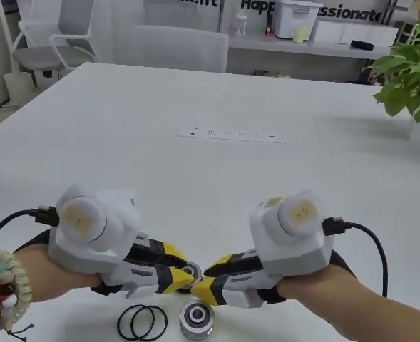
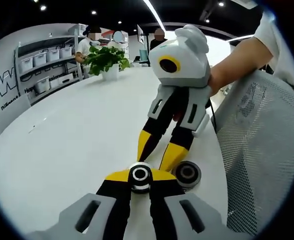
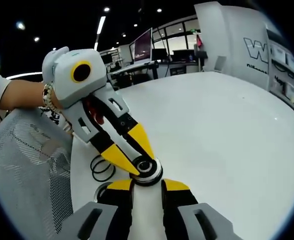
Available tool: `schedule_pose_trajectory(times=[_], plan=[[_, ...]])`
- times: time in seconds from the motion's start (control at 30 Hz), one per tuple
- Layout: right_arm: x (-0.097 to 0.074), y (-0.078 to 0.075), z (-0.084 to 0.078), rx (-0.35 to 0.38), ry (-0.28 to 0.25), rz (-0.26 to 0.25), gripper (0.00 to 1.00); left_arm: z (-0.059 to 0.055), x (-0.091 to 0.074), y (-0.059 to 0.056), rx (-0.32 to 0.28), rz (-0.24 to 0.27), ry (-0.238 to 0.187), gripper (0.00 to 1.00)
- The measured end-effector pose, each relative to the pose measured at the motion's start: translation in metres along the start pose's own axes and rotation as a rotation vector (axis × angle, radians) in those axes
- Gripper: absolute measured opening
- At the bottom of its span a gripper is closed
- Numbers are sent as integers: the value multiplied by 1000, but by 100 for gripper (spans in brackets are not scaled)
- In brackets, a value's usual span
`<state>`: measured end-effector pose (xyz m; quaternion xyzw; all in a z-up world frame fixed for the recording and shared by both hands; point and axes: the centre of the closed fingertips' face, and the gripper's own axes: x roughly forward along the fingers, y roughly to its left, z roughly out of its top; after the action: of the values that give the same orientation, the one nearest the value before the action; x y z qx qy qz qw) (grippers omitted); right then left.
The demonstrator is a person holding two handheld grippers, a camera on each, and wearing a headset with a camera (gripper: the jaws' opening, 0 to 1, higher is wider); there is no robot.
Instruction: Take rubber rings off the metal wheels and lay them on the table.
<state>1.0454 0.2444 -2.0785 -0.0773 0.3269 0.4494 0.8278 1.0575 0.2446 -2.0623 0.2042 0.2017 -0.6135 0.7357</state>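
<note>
Metal wheel (image 2: pixel 140 176) pinched by left tongs (image 1: pixel 183 270) and right tongs (image 1: pixel 207 278); thin rubber rings (image 1: pixel 152 323) flat.

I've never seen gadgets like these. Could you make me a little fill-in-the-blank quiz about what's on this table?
1. ____ rubber rings lie flat beside the spare wheel.
2. Those rings are coloured ____.
3. The left tongs clamp a metal wheel; the spare wheel rests on the white ____.
4. A leafy green ____ stands farther back.
Missing words: two; black; table; plant.
</note>
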Motion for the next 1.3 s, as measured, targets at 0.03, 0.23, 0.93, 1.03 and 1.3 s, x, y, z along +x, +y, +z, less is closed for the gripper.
schedule_pose_trajectory(times=[0.03, 0.23, 0.93, 1.03, 1.3], plan=[[0, 0, 0, 0, -1, -1, 19, 0, 0, 0, -1, 1, 1, 9], [3, -2, 3, -28, 0, -28, 23, 3, 4, 1, 19, 20, -8, 9], [-1, -5, -2, -163, 51, -27, 16, 5, 5, 1, 11, 38, -33, 9], [-1, -5, -2, -176, 59, -30, 16, 5, 5, 1, 8, 38, -35, 9], [-2, -4, -2, -190, 77, -29, 14, 5, 6, 0, 13, 38, -36, 8]])
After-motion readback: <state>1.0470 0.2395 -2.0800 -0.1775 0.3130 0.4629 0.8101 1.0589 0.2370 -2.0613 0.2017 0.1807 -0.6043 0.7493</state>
